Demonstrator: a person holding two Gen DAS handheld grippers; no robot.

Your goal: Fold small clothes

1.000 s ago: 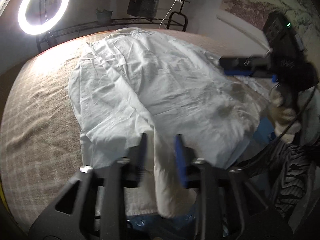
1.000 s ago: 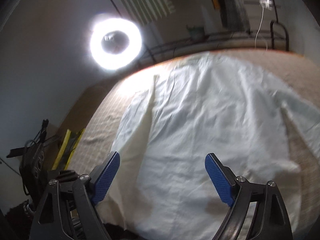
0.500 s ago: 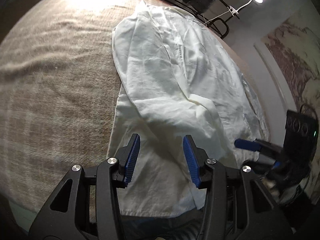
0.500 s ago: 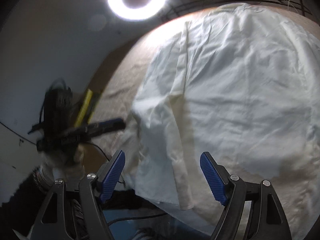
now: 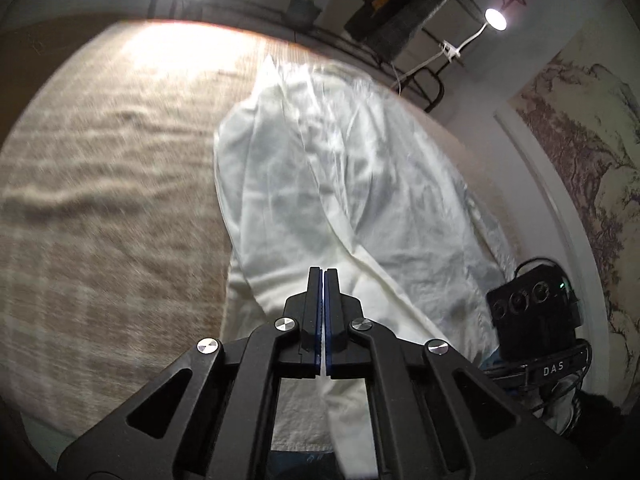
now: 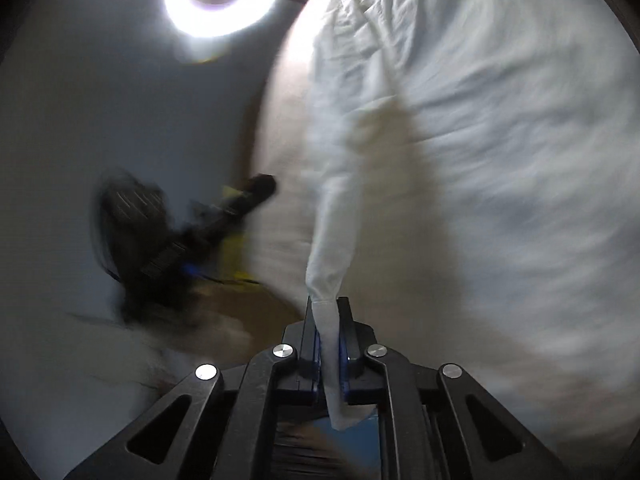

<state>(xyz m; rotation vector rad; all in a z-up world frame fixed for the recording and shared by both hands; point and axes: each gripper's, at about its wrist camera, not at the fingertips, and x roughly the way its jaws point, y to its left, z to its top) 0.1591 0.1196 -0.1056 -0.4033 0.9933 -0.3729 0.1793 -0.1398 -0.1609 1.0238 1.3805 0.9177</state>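
Left claw (image 5: 322, 280): clenched over the white cloth (image 5: 340, 184), bottom middle.
Right claw (image 6: 327, 312): pinching cloth edge.
Blanket (image 5: 100, 200): bare, left side.

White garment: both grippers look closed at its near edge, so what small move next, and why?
Probably lift both grippers together and carry the near edge toward the far end. The right gripper pinches a bunched strip of the white garment; the left gripper is shut over its hem, and the cloth lies spread on the beige cover.
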